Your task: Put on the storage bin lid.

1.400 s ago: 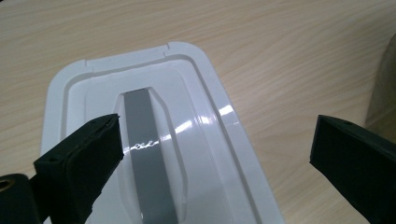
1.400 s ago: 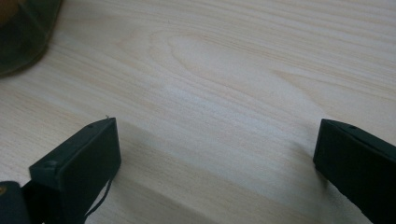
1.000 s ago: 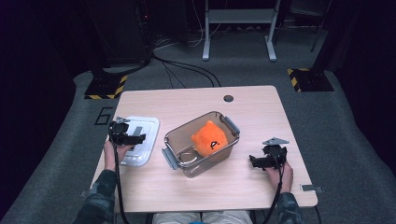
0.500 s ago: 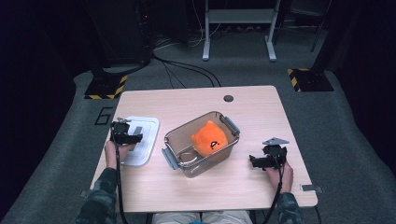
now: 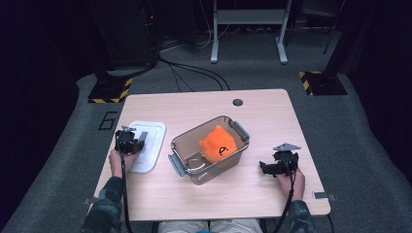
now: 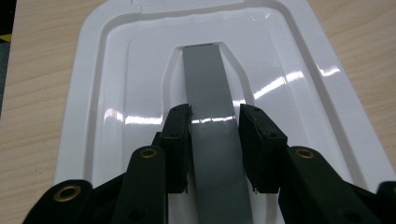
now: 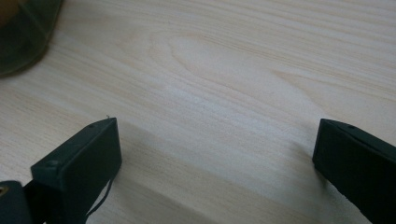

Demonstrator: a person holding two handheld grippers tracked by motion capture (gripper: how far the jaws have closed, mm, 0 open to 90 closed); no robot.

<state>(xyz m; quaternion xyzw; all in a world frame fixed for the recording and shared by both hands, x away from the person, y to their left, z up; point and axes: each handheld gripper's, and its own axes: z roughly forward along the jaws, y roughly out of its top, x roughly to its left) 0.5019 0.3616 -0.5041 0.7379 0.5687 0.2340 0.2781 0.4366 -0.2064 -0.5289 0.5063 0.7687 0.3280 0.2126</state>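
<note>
Left tongs [image 6: 215, 140] clamped on lid's grey handle [image 6: 210, 88]

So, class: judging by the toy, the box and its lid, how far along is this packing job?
Done: orange plush toy sits in the clear box. In hand: left gripper has just been closing on the white lid's grey handle. Left: lid onto box; right gripper waits open.

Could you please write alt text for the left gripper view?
The left gripper is shut on the grey handle of a white lid, one black jaw on each side. The lid lies flat on a wooden table.
</note>
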